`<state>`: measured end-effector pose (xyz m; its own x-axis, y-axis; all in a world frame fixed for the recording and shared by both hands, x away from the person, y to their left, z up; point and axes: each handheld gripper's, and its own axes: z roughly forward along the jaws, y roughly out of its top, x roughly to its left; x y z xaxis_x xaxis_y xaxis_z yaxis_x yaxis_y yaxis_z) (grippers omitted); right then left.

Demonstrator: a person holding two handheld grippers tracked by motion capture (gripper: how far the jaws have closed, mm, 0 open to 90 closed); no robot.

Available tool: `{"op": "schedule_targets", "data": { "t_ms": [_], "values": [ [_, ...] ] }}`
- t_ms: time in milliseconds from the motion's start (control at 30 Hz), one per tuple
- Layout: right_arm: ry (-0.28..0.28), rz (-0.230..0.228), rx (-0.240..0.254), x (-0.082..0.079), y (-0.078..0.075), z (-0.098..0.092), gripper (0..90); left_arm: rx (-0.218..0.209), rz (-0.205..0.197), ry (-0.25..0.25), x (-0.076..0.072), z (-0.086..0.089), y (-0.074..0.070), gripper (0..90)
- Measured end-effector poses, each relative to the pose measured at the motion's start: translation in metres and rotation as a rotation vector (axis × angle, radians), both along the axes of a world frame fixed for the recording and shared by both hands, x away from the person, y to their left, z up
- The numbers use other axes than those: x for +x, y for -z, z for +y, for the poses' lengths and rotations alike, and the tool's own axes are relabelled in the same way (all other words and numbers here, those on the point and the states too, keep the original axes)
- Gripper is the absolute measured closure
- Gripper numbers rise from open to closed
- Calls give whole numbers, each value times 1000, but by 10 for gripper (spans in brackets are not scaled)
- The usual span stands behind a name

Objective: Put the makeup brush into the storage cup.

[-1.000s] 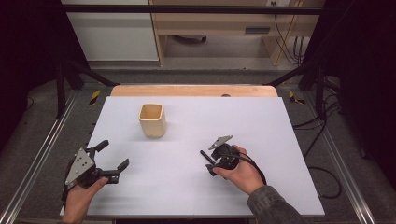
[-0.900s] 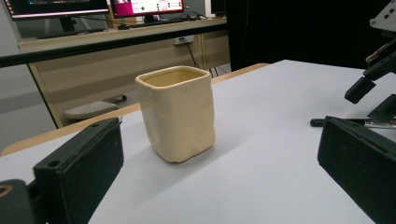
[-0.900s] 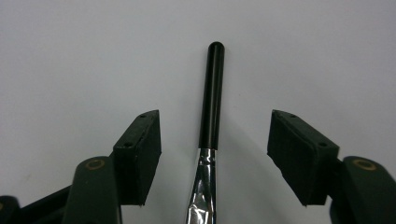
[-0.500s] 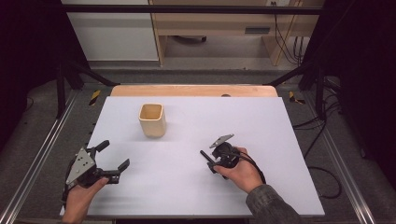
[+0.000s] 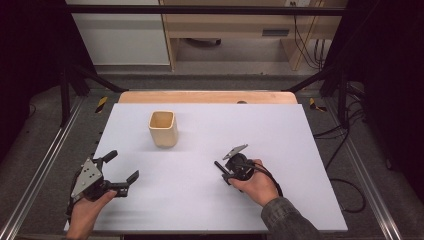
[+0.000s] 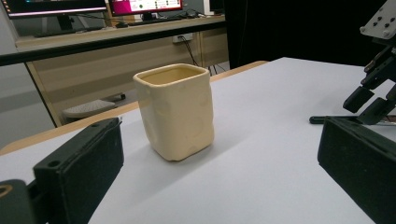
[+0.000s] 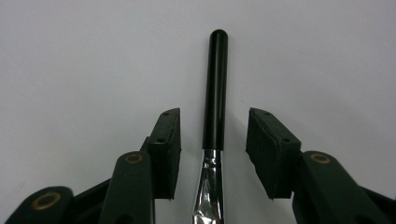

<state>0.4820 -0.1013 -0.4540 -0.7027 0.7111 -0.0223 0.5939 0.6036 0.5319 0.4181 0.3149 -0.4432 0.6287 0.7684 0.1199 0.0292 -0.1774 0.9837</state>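
Your left gripper [image 5: 121, 173] rests on the table [image 5: 300, 150] with its jaws spread wide and nothing between them; its own view puts the cream cup [image 6: 175, 110] upright straight ahead of it. Your right gripper [image 7: 213, 140] has just been closing, yet its pads [image 7: 167, 140] stand clear on both sides of the brush [image 7: 214, 98] lying between them. Seen from above the brush is a dark stub ahead of that gripper, while the right gripper view shows its black handle and silver ferrule.
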Motion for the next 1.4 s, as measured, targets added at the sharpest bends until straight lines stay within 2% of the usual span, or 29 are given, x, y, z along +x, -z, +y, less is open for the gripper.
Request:
{"op": "schedule_targets", "data": {
  "t_ms": [200,900,1400],
  "values": [
    [0,5,1,0,0,1,631,4,1,-1,0,0,0,0],
    [1,-7,-7,-1,6,-2,700,15,1,4,0,-1,0,1],
    [-3,9,1,-1,6,-1,789,21,-1,5,0,-1,0,2]
  ]
}}
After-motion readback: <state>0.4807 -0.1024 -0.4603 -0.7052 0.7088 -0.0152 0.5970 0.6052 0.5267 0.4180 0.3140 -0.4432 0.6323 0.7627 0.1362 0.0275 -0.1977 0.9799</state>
